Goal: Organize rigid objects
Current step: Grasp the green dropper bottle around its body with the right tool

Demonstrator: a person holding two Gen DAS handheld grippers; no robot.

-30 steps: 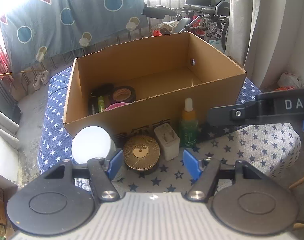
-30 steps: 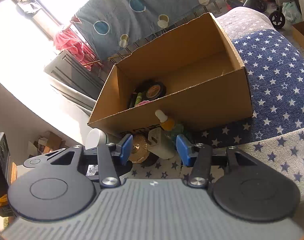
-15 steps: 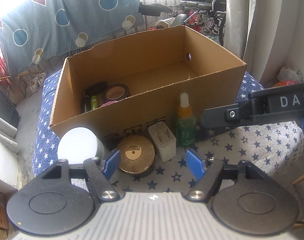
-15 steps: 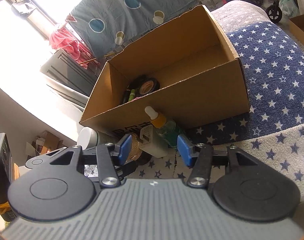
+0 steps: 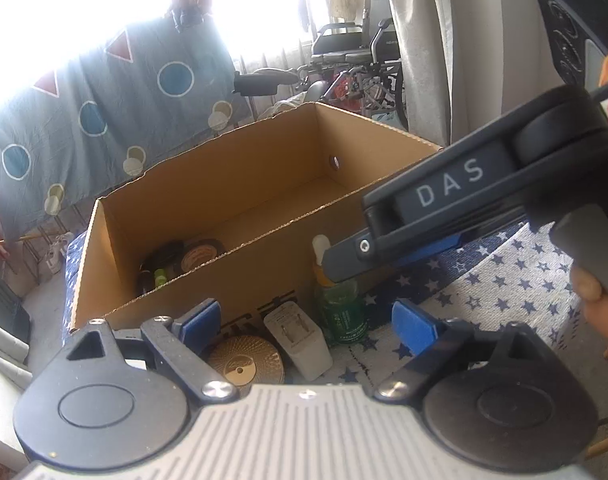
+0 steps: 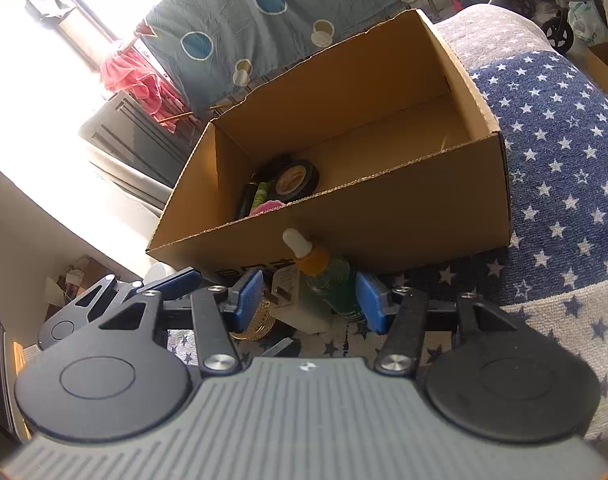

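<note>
An open cardboard box [image 6: 383, 216] sits on a star-patterned blue cloth [image 6: 555, 160]; most of its floor is bare, with only the left end taken up by a black tape roll [image 6: 294, 178], a dark tube, a green tube [image 6: 260, 196] and something pink [image 6: 266, 206]. The near wall of the box stands as a tall edge right behind a row of loose items lined up against it on the cloth: a round gold tin [image 5: 246, 364], a white plug adapter [image 5: 300, 340] standing upright with its two prongs facing forward, and a green dropper bottle [image 6: 331, 276] with an orange collar and white bulb, upright and just beside the adapter. Cloth to the right of the bottle lies free. The left gripper [image 5: 304, 326] has just been opening its jaws and they now stand wide, with the tin and the adapter in the gap ahead and neither pad touching anything. The right gripper [image 6: 309, 296] reaches in from the right, its jaws partly apart; the bottle and the adapter sit between its blue pads, with a visible gap to the bottle on the right side, while on the left I cannot tell whether the pad meets the adapter. In the left wrist view the right gripper's finger crosses in front of the bottle's top, and a hand [image 5: 603, 304] holds its handle at the right edge.
</note>
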